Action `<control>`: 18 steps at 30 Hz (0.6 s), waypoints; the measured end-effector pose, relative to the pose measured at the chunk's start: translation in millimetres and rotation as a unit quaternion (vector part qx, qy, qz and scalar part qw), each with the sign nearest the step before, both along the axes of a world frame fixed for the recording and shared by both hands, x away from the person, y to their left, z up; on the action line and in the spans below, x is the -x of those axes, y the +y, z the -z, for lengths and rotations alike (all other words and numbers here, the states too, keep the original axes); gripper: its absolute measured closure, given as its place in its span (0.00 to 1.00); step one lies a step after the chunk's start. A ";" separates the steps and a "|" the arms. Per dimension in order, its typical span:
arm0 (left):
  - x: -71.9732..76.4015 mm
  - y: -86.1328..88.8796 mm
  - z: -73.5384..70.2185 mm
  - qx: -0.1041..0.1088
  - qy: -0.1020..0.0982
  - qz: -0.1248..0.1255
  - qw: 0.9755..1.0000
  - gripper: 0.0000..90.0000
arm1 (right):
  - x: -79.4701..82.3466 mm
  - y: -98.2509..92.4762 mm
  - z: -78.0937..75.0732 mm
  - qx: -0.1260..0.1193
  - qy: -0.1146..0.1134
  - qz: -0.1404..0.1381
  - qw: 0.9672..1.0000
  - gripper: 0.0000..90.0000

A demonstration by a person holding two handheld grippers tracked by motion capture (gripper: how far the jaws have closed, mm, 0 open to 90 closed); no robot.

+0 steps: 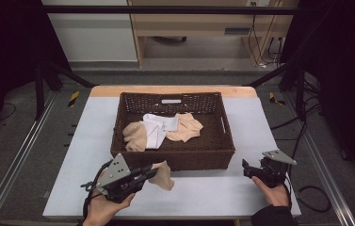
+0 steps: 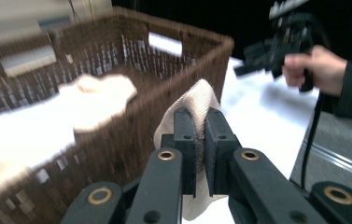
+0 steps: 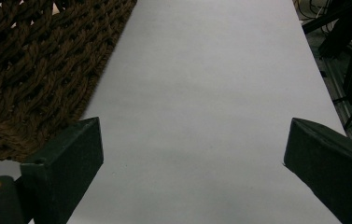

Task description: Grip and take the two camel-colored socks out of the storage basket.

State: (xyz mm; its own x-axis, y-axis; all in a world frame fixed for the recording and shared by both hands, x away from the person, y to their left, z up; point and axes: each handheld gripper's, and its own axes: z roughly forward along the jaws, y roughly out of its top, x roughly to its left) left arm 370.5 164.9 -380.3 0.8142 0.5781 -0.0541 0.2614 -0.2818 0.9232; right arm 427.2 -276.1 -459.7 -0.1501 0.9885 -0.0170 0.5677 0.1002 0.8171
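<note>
Held cloth: a beige sock-like piece (image 1: pixel 165 175) hangs in front of the basket's near wall, at about 7 o'clock from the basket's centre in the high view, above the table.
Long axis: in the high view it runs roughly from 11 o'clock down to 5 o'clock, with the free end lower; which end is the toe cannot be told.
Left gripper (image 2: pixel 200 125): jaws nearly closed, pinching the beige cloth between the pads; in the left gripper view the cloth rises past the pads at 12 o'clock and drapes down below them.
Right gripper (image 3: pixel 192 140): jaws spread wide with nothing between them, above bare table at about 4 o'clock from the basket.
Basket (image 1: pixel 215 153): dark brown wicker, rectangular, long side across the table, a handle slot in the far wall.
Basket contents: a beige piece (image 1: pixel 135 136) at 9 o'clock, a white garment (image 1: pixel 156 128) in the middle, another beige piece (image 1: pixel 187 127) at 2 o'clock, all overlapping.
Table (image 1: pixel 241 193): pale grey sheet, with the basket standing on it.
</note>
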 end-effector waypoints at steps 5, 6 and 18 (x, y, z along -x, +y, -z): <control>-1.5 -0.9 25.6 -0.019 0.037 0.003 0.999 0.94 | -0.3 0.9 0.6 0.002 0.002 -0.002 1.000 0.06; -2.3 -0.6 30.1 -0.018 0.043 0.003 0.999 0.94 | -0.3 1.1 0.7 0.002 0.003 -0.002 1.000 0.06; -17.4 7.6 66.7 -0.073 0.098 -0.032 0.992 0.92 | -0.4 1.8 0.7 0.007 0.003 -0.005 1.000 0.06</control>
State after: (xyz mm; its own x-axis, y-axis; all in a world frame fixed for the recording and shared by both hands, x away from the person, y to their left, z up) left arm 387.9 172.4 -447.0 0.7582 0.6411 -0.1188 0.4527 -0.3864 0.8036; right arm 427.6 -274.3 -460.5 -0.1598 0.9867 -0.0308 0.5708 0.1178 0.8126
